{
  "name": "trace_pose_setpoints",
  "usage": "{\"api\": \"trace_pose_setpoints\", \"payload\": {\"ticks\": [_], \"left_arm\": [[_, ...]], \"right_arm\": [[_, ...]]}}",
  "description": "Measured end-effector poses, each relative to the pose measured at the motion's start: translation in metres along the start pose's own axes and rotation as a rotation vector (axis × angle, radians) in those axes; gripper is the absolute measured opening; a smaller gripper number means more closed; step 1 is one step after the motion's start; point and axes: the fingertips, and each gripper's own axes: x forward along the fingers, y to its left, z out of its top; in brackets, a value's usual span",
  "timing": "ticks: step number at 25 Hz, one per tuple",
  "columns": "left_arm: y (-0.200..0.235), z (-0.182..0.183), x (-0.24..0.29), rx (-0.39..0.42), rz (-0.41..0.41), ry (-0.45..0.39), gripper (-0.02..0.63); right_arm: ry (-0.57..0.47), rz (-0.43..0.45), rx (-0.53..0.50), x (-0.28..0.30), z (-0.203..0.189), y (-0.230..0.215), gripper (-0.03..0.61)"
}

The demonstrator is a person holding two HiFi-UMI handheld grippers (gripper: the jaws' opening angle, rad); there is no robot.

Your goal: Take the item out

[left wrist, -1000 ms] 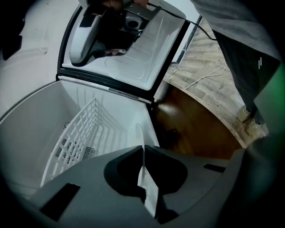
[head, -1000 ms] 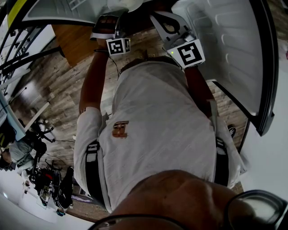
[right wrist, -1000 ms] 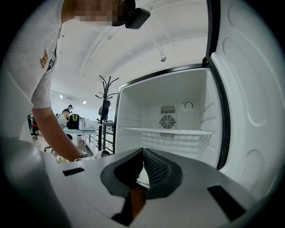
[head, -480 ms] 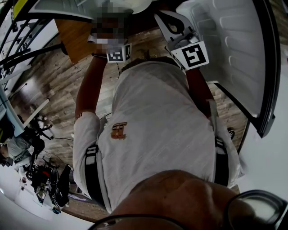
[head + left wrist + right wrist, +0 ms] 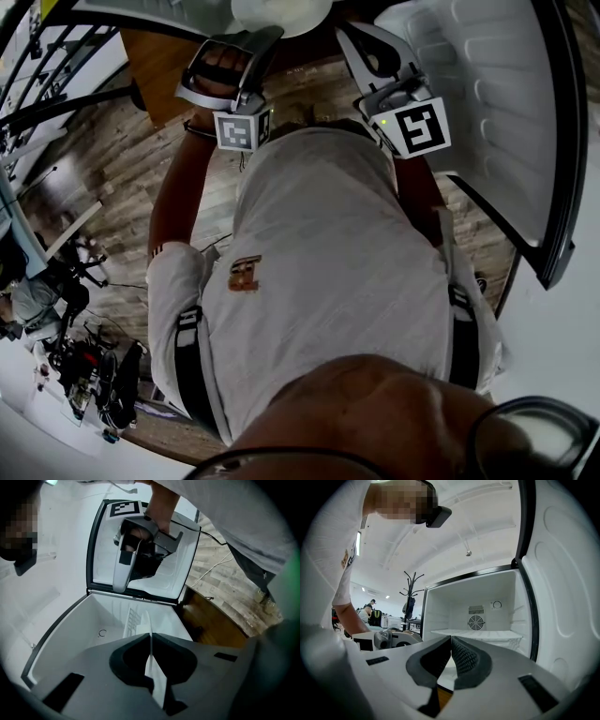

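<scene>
**A:** Where is the plate?

**B:** It's clamped in the left gripper (image 5: 150, 637). The plate (image 5: 156, 679) stands edge-on between the closed jaws, a thin white line low in the middle of the left gripper view. In the head view it is the pale disc at the top edge, near the centre.

**A:** And the right gripper?

**B:** The right gripper (image 5: 451, 641) has its jaws together with nothing between them. It faces the open fridge (image 5: 454, 597).

**A:** What shows inside?

**B:** A white shelf (image 5: 478, 633) runs across the compartment, with a round fan vent (image 5: 476, 622) on the back wall above it. The door (image 5: 567, 588) stands open at the right of the frame.

**A:** Is the plate clear of the fridge?

**B:** I cannot tell. In the left gripper view it lies across the compartment's opening. The right gripper, held in the right hand (image 5: 154, 517), is at the upper middle, in front of the door lining.
</scene>
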Motion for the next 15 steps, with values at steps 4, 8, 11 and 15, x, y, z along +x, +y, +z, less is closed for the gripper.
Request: {"api": "trace_pose_setpoints", "payload": {"ticks": [4, 8, 11, 15], "left_arm": [[0.014, 0.011, -0.006, 0.006, 0.022, -0.029, 0.028], [0.018, 0.017, -0.013, 0.012, 0.033, -0.04, 0.028], [0.021, 0.018, -0.016, 0.02, 0.043, -0.043, 0.028], [0.022, 0.022, -0.015, 0.027, 0.034, -0.047, 0.028]], "right_arm": [[-0.017, 0.0, 0.002, -0.003, 0.011, -0.002, 0.034], [-0.035, 0.0, 0.002, -0.006, 0.017, -0.001, 0.034], [-0.012, 0.013, -0.001, -0.01, 0.011, 0.002, 0.034], [-0.017, 0.016, 0.012, -0.014, 0.013, 0.0, 0.034]]}}
